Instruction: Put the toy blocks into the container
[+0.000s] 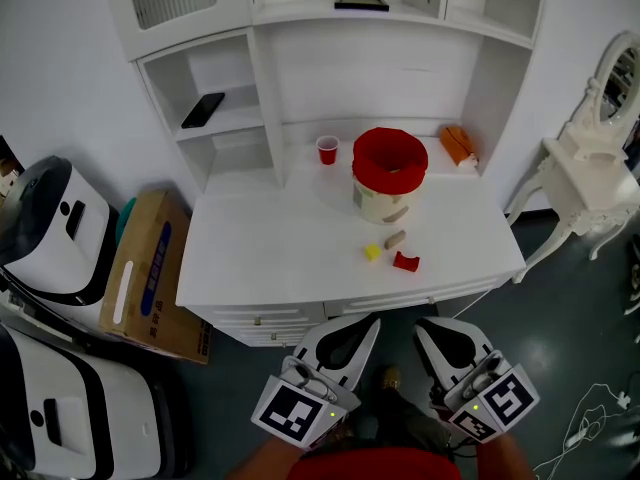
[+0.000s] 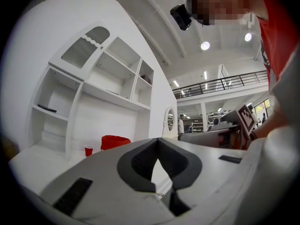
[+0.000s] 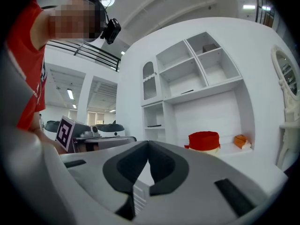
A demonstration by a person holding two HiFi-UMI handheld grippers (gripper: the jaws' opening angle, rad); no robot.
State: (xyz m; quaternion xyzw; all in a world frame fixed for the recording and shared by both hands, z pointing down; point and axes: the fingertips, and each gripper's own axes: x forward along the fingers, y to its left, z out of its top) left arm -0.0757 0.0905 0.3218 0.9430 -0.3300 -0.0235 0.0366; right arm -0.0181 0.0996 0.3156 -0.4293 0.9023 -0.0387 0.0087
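Note:
Three toy blocks lie near the front of the white desk point(image 1: 270, 248): a yellow cube point(image 1: 372, 252), a wooden cylinder point(image 1: 395, 239) and a red block point(image 1: 405, 261). Behind them stands the cream container point(image 1: 390, 173) with a red lining, which also shows as the container point(image 2: 115, 142) in the left gripper view and the container point(image 3: 204, 142) in the right gripper view. My left gripper point(image 1: 362, 326) and right gripper point(image 1: 430, 328) hang side by side below the desk's front edge, well short of the blocks. The left gripper point(image 2: 158, 140) and the right gripper point(image 3: 148, 144) each have their jaws together with nothing between them.
A red cup point(image 1: 327, 149) and an orange object point(image 1: 458, 144) stand at the back of the desk beside the container. A cardboard box point(image 1: 150, 268) and white machines point(image 1: 50, 228) sit on the floor at left, a white vanity table point(image 1: 590, 183) at right. Drawers point(image 1: 270, 320) front the desk.

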